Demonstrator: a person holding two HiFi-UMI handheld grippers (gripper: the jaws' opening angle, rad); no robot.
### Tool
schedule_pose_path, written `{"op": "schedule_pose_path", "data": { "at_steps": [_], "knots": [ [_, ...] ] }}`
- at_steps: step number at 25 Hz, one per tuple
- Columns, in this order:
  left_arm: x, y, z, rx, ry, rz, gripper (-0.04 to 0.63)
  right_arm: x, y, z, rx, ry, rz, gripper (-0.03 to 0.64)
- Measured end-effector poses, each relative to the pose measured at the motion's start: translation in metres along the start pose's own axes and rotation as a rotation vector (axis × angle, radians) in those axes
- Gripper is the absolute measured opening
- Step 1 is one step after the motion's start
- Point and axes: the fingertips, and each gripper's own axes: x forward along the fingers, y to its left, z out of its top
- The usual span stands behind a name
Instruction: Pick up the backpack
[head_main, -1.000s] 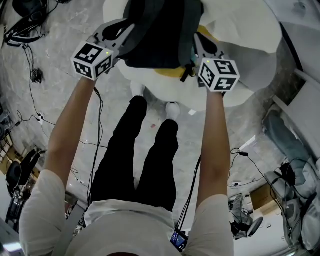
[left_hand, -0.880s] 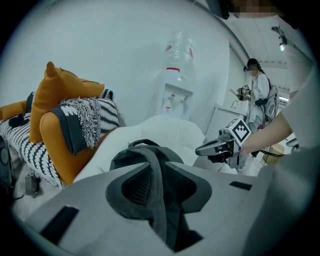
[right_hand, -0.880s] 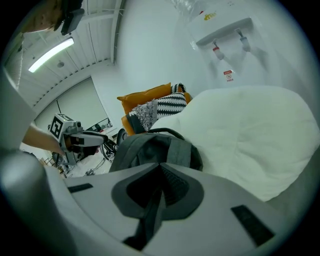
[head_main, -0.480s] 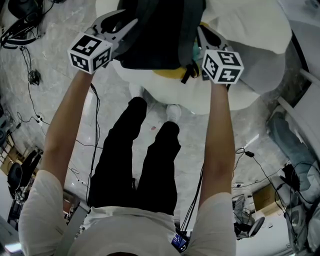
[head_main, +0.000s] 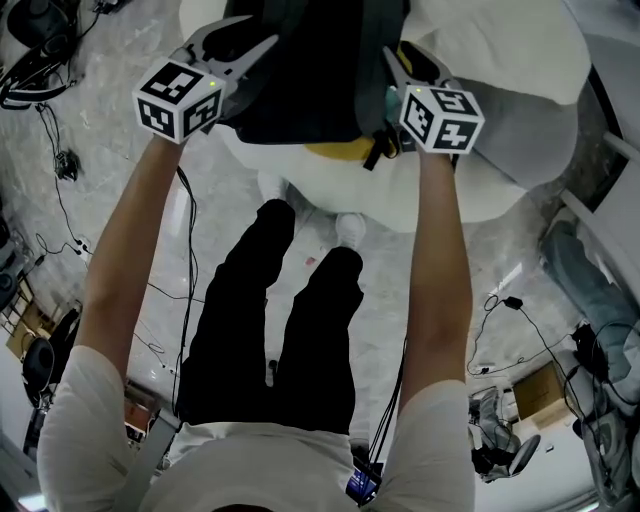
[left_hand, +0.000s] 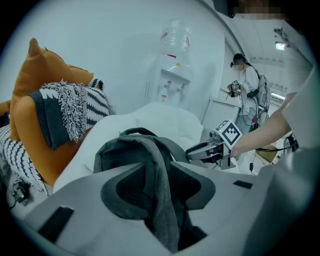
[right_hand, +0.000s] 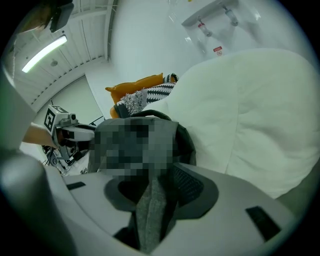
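backpack (head_main: 310, 70): dark grey, sits on the big white cushion (head_main: 500, 60) at the top of the head view, between both tools, with a yellow patch showing under its near edge. The left tool (head_main: 258, 55) has a grey shoulder strap (left_hand: 162, 200) running through its gap. Its jaws have just been opening and stand wide, pads off the fabric, so it is released. The right tool (head_main: 398, 75) is the same: a second strap (right_hand: 150, 210) hangs between its jaws, which have just been opening, not clamped. Handling, judged: soft floppy fabric that will sag and swing when lifted. It looks slack, so probably light. The woven straps should not slip and nothing looks fragile. Best hold is the two straps close to where they join the body, or the top loop seen in the left gripper view. Pinching the body panel would likely just bunch cloth. The head view alone shows the person's legs, the floor (head_main: 100, 200) with cables, and both tools flanking the bag. Only the gripper views show the straps inside the jaws. The left gripper view adds an orange plush (left_hand: 35, 100) with a striped scarf, a water dispenser (left_hand: 172, 65) and another person (left_hand: 247, 85) standing behind. In the right gripper view a mosaic patch covers the backpack's body.
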Motion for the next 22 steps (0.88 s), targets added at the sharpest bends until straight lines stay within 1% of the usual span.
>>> {"op": "schedule_pose_path", "data": {
  "at_steps": [3,8,12,13,15,18,22],
  "knots": [
    [0.004,0.001,-0.002,0.005,0.004,-0.013,0.135,0.008,-0.005,-0.004,0.023,0.004,0.008,0.172],
    [0.011,0.001,-0.002,0.005,-0.006,-0.039,0.135,0.019,-0.008,-0.010,0.044,0.013,0.032,0.236],
    [0.016,0.000,-0.004,-0.001,-0.009,-0.066,0.132,0.031,-0.008,-0.011,0.087,0.011,0.089,0.280],
    [0.017,-0.001,-0.003,0.000,-0.011,-0.072,0.119,0.034,-0.007,-0.011,0.102,0.010,0.112,0.289],
    [0.017,-0.001,-0.002,0.003,-0.018,-0.080,0.100,0.038,-0.008,-0.011,0.124,0.010,0.143,0.293],
    [0.019,0.000,-0.001,0.003,-0.031,-0.087,0.083,0.039,-0.011,-0.011,0.133,0.012,0.150,0.293],
    [0.021,-0.001,-0.002,0.005,-0.035,-0.095,0.069,0.040,-0.007,-0.012,0.165,0.002,0.188,0.291]
  ]
}}
